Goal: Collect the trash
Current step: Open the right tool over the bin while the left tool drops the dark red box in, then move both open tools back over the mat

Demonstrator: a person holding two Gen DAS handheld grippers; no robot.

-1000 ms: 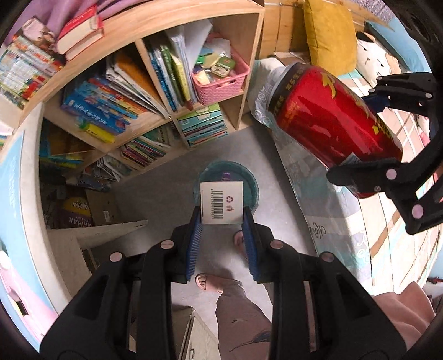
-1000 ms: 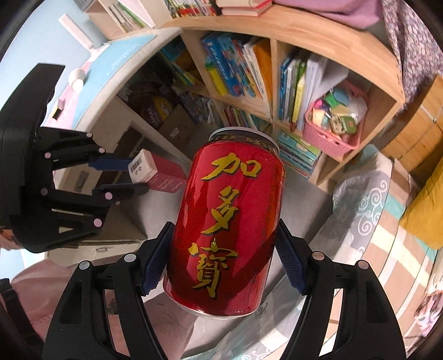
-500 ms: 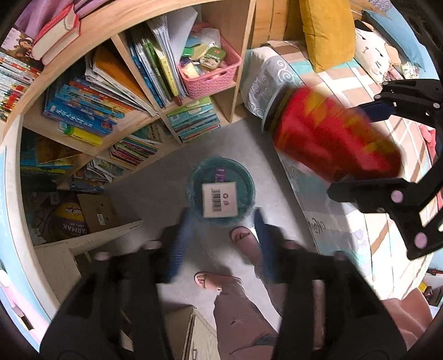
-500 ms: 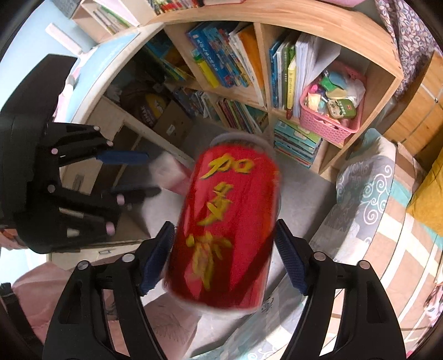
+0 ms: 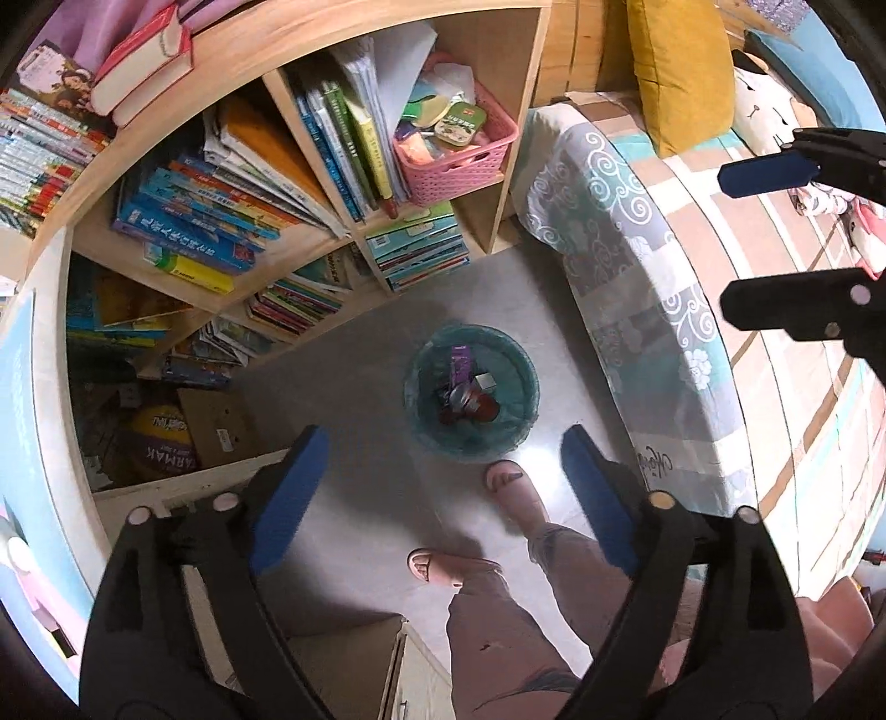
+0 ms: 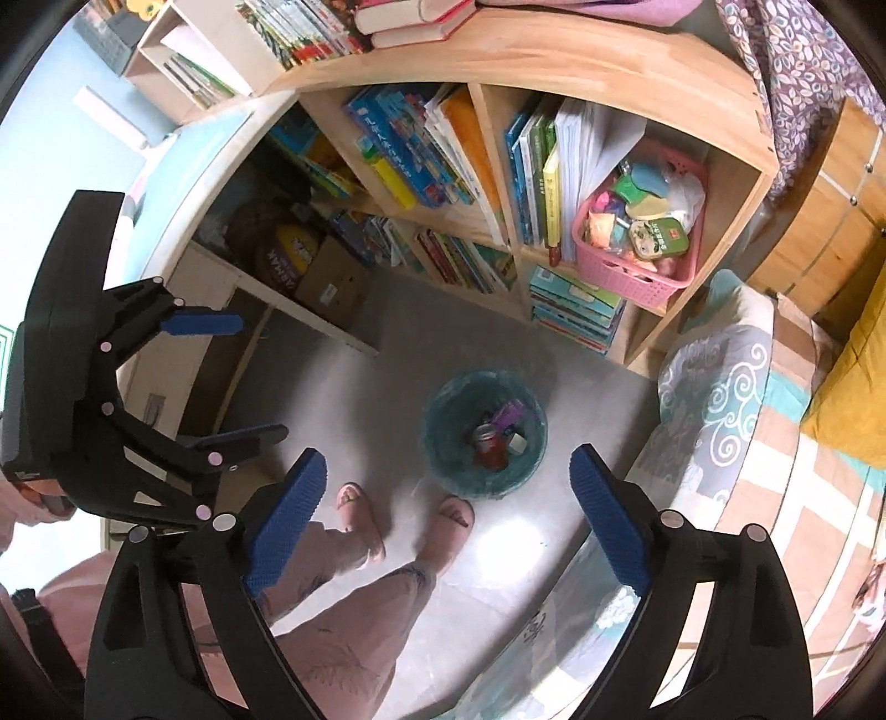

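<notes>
A bedroom corner with a grey floor (image 5: 354, 376), hemmed in by a wooden bookshelf (image 5: 387, 33) on one side and a patterned bed (image 5: 637, 232) on the other. The left gripper (image 5: 437, 471) points straight down, its jaws opening wide with nothing between them; the right gripper (image 6: 448, 476) beside it is opening too, also with nothing between its blue pads. Each shows at the edge of the other's view, the two hanging close together over the same spot.

Directly below and just ahead of both sits the teal trash bin (image 5: 429, 354), lined with a bag, standing on the floor just beyond the person's sandalled feet (image 5: 512, 487). Inside it lie a red can (image 6: 490, 446), a small white-ended box (image 5: 483, 381) and a purple wrapper (image 5: 459, 360), all down at the bottom, touching one another.

Judging by that, the drop is done for this load: the trash is in the bin and both grippers are free. Whether more rubbish remains elsewhere in the room cannot be told from here; none shows on the bare floor around the bin.

Further out, to the far side of the bin, a pink basket (image 5: 470, 166) on the shelf holds small packets and papers, beside rows of books
</notes>
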